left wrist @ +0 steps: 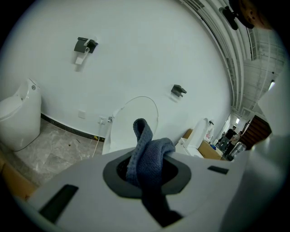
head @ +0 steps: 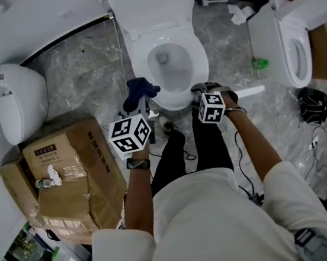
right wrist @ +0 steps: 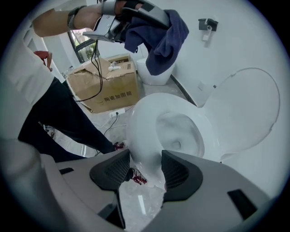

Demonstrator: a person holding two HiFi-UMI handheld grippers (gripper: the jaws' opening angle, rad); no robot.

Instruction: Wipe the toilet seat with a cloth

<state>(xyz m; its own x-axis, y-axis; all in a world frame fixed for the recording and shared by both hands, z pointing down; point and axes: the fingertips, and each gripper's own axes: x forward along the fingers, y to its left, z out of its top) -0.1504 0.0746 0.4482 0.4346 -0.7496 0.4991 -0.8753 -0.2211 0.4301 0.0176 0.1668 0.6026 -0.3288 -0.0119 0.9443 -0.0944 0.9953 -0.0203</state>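
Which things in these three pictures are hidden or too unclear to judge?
Left gripper view: the cloth fills the left claw and covers its pads; the claw's body hides the toilet seat.
Right gripper view: the right claw blocks the seat's near edge.
Head view: print on the cardboard box is too small to read.

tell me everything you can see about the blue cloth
The cloth is dark blue, soft and looped like terry, bunched rather than folded. The left gripper is shut on it: one fold stands up above the jaws, and the loose rest hangs below. It is held in the air beside the front rim of the toilet, touching only the jaws.
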